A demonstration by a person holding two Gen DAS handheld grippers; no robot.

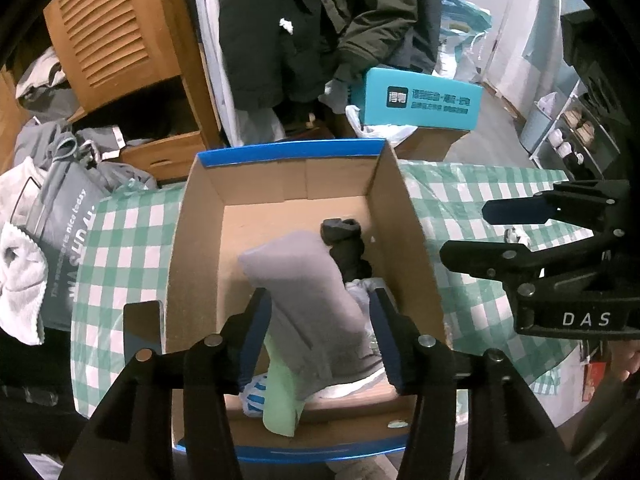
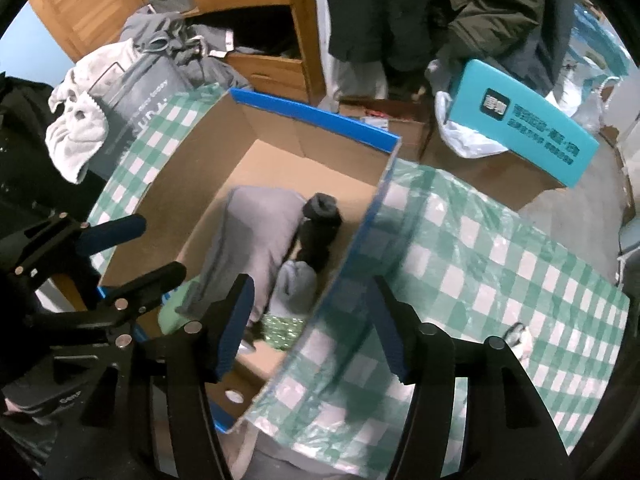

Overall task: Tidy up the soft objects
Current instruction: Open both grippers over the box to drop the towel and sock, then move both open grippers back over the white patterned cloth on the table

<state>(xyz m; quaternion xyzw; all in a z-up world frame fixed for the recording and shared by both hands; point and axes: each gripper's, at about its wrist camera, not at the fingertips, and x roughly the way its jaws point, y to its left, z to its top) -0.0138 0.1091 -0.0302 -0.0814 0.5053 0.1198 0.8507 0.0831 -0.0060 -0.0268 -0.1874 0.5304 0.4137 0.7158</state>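
Observation:
An open cardboard box [image 1: 200, 240] with a blue rim stands on a green-checked tablecloth. Inside lie a grey sock [image 1: 304, 288], a rolled black sock [image 1: 346, 248], a pale green cloth [image 1: 280, 400] and other soft pieces. My left gripper [image 1: 316, 340] is over the box's near end, jaws open on either side of the grey sock without pinching it. My right gripper [image 2: 312, 328] is open and empty, straddling the box's right wall [image 2: 360, 232]. The grey sock [image 2: 248, 240] and black sock [image 2: 320, 224] also show in the right wrist view. The right gripper [image 1: 472, 232] shows at the right of the left view.
The tablecloth [image 2: 500, 272] spreads right of the box. A grey printed garment [image 1: 64, 240] and white towel [image 1: 20, 280] lie at the table's left edge. A teal box [image 1: 420, 100], wooden cabinet [image 1: 112, 40] and hanging dark coats [image 1: 300, 20] stand behind.

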